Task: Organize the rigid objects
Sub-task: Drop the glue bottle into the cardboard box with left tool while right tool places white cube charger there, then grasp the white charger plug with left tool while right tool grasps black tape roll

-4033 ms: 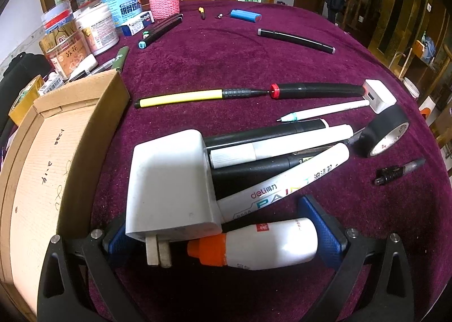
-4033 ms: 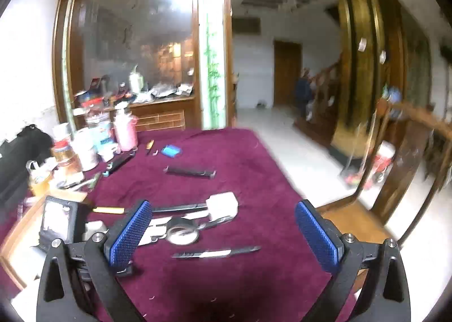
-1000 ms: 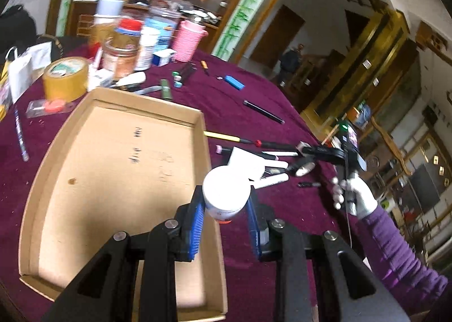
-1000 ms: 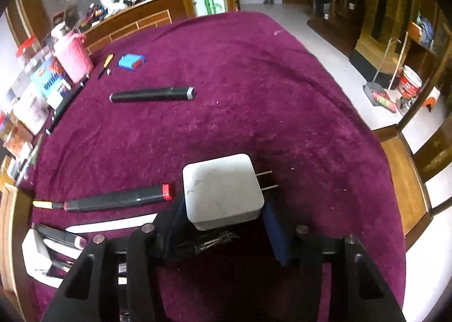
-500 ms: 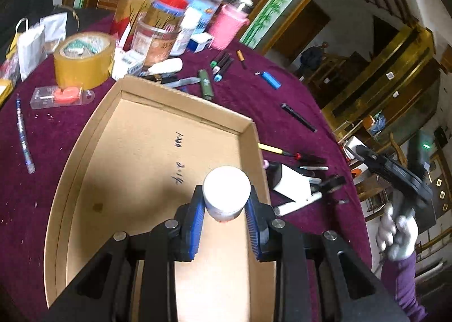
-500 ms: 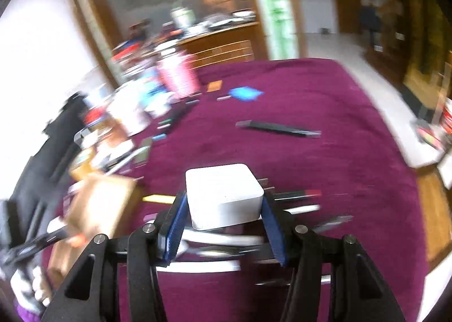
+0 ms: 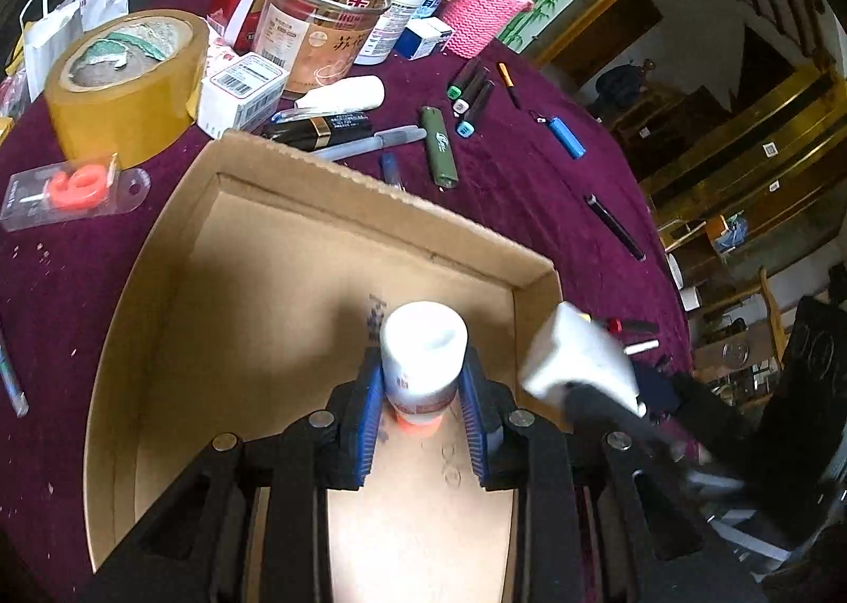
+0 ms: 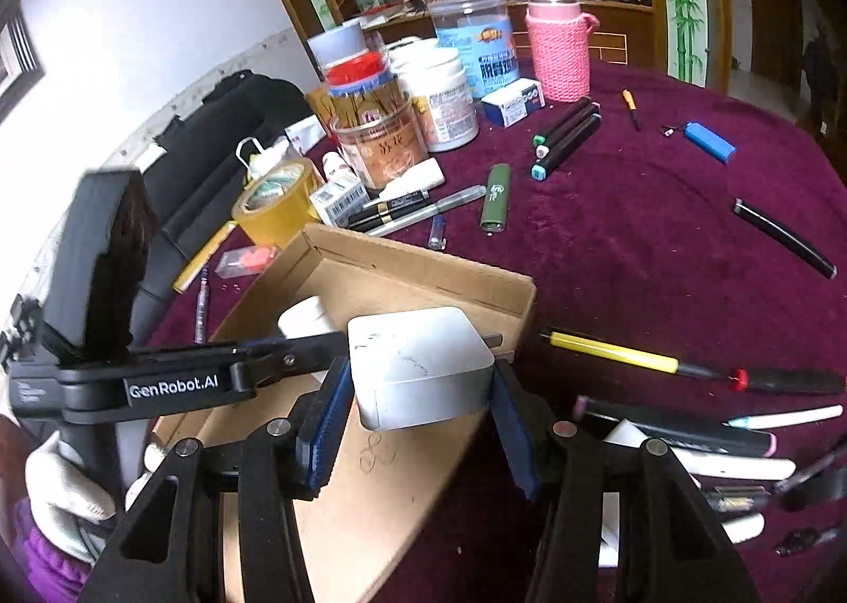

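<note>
Cardboard tray (image 7: 370, 200) lay on the counter (image 8: 635, 243), tape roll (image 7: 122, 79) and jars (image 7: 317, 36) behind it, pens (image 8: 688, 423) to its right.

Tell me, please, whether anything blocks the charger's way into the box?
Partly: the left gripper, shut on the bottle, sits over the box floor beside the charger. The floor below it looks bare.

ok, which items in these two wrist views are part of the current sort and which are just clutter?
In play:
- left gripper, shut on the white bottle with orange cap, over the cardboard tray
- right gripper, shut on the white plug adapter, at the tray's edge

Lying about:
- packing tape roll
- green lighter
- blue lighter
- pink-sleeved flask
- jars
</note>
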`<state>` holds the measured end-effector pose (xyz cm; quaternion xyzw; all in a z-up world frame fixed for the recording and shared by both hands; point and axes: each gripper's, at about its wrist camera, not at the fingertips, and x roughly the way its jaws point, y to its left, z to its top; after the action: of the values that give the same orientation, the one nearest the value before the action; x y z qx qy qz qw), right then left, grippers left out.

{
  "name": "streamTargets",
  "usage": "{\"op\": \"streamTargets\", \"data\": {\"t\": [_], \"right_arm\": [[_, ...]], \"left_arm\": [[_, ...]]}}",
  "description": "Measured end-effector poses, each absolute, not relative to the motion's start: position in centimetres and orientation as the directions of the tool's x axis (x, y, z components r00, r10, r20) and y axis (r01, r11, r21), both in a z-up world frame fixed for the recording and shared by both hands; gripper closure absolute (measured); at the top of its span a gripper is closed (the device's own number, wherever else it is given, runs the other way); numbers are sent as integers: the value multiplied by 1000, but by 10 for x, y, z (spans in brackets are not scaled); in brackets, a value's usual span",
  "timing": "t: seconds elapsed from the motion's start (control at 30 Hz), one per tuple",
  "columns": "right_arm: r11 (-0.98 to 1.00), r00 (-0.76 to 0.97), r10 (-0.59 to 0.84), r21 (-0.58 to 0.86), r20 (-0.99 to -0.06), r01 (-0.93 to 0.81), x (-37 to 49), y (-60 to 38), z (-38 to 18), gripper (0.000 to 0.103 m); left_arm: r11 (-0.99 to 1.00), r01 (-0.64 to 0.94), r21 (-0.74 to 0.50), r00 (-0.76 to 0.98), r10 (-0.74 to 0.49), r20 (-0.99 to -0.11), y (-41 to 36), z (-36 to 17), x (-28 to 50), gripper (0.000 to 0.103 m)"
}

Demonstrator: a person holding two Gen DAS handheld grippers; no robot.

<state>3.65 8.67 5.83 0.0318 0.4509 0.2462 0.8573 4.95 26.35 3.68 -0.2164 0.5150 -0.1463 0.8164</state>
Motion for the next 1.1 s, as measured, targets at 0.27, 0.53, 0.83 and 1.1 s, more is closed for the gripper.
{"op": "streamTargets", "data": {"t": [0.27, 0.53, 0.83, 1.1], "right_arm": [[903, 537, 360, 141, -763, -405, 41, 99, 54, 47], [912, 568, 301, 56, -766, -407, 42, 108, 53, 27], [930, 617, 337, 149, -711, -337, 26, 69, 79, 20], [950, 668, 314, 225, -675, -219, -8, -7, 92, 19]], "left_arm": [[851, -13, -525, 416, -473, -777, 258, 25, 64, 66], [826, -46, -561, 473, -477, -741, 280, 39, 47, 51], [816, -63, -574, 555, -449, -700, 303, 66, 5, 34], [833, -112, -542, 550, -403, -732, 298, 49, 6, 30]]}}
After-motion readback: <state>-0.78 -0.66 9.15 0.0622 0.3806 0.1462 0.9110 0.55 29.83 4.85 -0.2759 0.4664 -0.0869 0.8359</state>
